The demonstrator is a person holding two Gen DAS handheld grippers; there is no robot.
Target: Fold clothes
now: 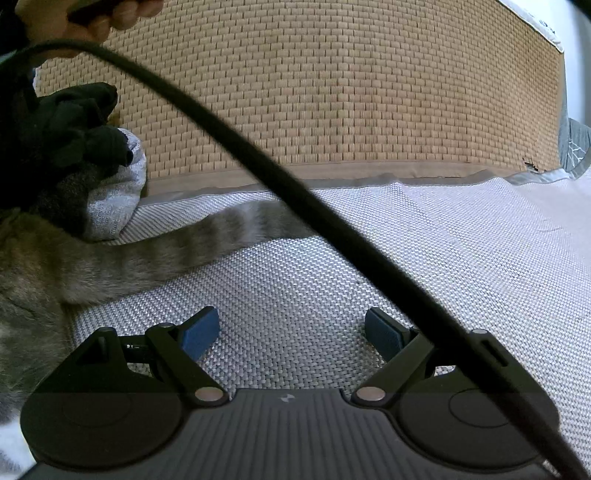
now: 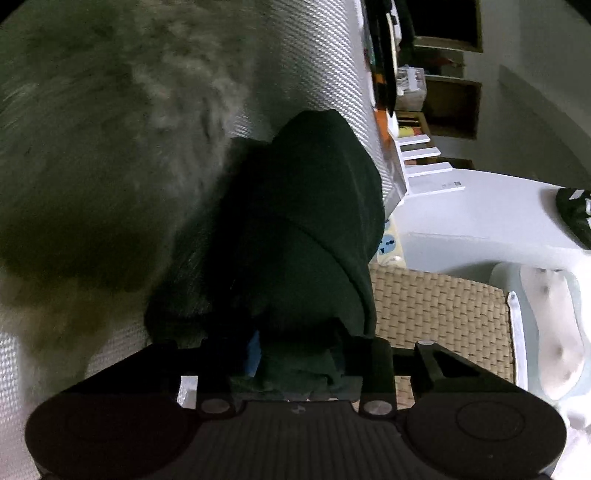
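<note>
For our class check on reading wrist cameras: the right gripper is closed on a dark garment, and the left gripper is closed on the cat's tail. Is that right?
Not quite. The right gripper is indeed closed on the dark garment, but the left wrist view shows the left gripper open and empty over the woven mat, with the cat's tail lying beyond it.

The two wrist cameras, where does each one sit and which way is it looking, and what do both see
Left wrist: sits behind the left gripper, looking slightly down across the grey mat to a woven mat; its open blue pads, a black cable and a hand show.
Right wrist: sits behind the right gripper, rolled sideways, looking along the mat edge toward shelves; its jaws grip a dark garment.
Shared: grey mat, a cat, the dark garment.
</note>
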